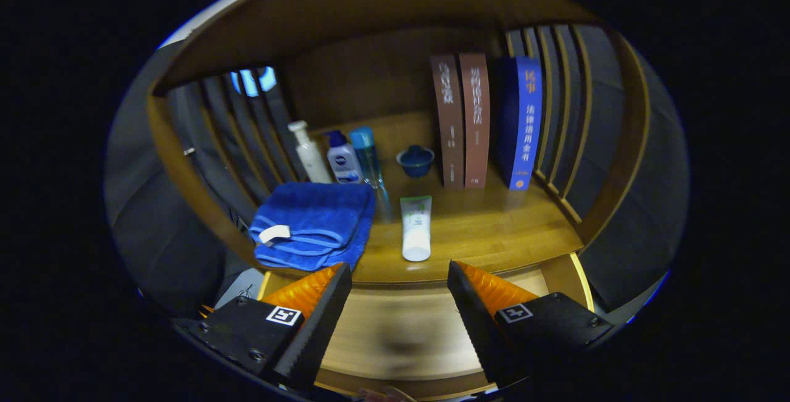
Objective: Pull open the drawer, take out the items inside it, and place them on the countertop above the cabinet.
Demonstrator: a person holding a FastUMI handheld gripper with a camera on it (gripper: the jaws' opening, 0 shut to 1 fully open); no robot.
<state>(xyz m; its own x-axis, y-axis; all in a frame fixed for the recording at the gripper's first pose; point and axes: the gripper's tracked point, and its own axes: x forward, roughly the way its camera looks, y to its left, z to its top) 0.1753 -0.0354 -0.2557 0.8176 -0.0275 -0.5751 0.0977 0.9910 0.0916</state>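
Note:
My gripper [400, 275] stands open above the pulled-out drawer [395, 328], nothing between its fingers. The drawer's wooden floor shows below and between the fingers, bare apart from a blurred dark smudge. Just beyond the fingertips the wooden countertop [487, 229] begins. A white tube with a green end [416, 228] lies on it, straight ahead of the fingers. A folded blue towel [315, 223] with a white tag lies on the countertop ahead of the left finger.
At the back of the countertop stand a white pump bottle [308, 152], a blue-capped white bottle [343, 158], a tall clear blue bottle [369, 161] and a small blue bowl [415, 160]. Two brown books [463, 121] and a blue book [523, 121] stand upright. Slatted wooden sides enclose the shelf.

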